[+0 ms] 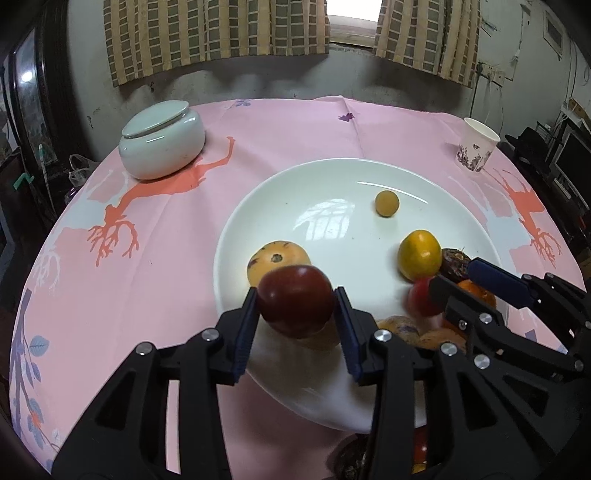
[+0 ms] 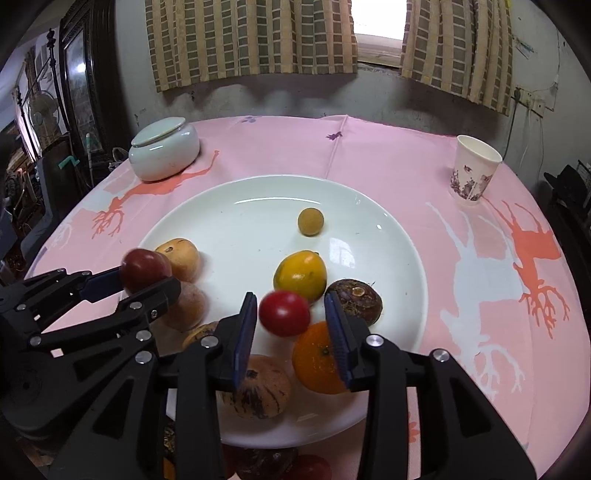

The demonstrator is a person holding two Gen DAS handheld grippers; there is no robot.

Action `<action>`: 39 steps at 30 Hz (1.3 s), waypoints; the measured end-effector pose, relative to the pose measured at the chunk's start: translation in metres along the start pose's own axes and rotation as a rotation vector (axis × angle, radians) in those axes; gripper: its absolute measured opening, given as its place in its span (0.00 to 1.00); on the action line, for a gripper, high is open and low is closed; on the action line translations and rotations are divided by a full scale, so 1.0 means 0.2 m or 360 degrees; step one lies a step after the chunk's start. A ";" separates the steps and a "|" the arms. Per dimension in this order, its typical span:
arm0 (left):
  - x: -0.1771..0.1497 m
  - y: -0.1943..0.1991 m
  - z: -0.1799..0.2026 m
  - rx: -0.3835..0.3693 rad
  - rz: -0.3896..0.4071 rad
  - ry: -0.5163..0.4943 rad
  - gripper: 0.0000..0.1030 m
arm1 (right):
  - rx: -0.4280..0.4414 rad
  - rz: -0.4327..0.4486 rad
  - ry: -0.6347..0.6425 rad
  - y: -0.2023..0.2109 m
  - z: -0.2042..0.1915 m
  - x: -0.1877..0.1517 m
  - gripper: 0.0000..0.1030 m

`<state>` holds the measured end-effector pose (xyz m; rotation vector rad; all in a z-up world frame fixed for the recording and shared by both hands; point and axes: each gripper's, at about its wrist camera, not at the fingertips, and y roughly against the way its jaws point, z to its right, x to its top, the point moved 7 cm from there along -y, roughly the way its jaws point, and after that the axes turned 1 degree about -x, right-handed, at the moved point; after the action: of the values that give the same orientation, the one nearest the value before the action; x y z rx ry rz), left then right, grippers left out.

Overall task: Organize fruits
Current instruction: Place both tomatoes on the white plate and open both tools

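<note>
The dark plum (image 1: 295,304), small, firm and smooth-skinned, is judged light but slippery; it is best taken across its middle. It sits between the spread left tongs (image 1: 296,325) at the plate's (image 1: 280,192) 7 o'clock rim. A red fruit (image 2: 284,313) lies blurred between the spread right tongs (image 2: 291,332), angled downward.

Dim indoors, lit mainly by a blown-out window (image 1: 354,16) between curtains, mirrored as glare on the white plate (image 1: 327,221). Strong fisheye bending with dark corners. Motion blur on the small red fruit (image 2: 284,313).
</note>
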<state>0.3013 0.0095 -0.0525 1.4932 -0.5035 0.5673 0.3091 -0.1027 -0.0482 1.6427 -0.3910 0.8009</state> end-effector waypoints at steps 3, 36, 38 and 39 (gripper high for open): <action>0.01 0.03 -0.01 0.0007 0.0002 -0.0007 0.51 | -0.0022 0.0059 -0.0025 0.04 0.02 0.01 0.51; -0.46 0.55 0.14 -0.0190 0.0092 -0.0448 0.87 | 0.0057 -0.0012 0.0303 0.56 -0.01 -0.46 0.61; -0.48 0.54 0.12 -0.0204 0.0073 -0.0452 0.87 | 0.0057 -0.0049 0.0333 0.55 -0.01 -0.48 0.61; -0.49 0.53 0.11 -0.0205 0.0067 -0.0445 0.87 | 0.0042 -0.0054 0.0343 0.54 0.00 -0.49 0.61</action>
<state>0.1595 -0.0170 -0.0315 1.4482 -0.7761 0.3522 0.1690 -0.1447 -0.0374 1.5643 -0.2007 0.9504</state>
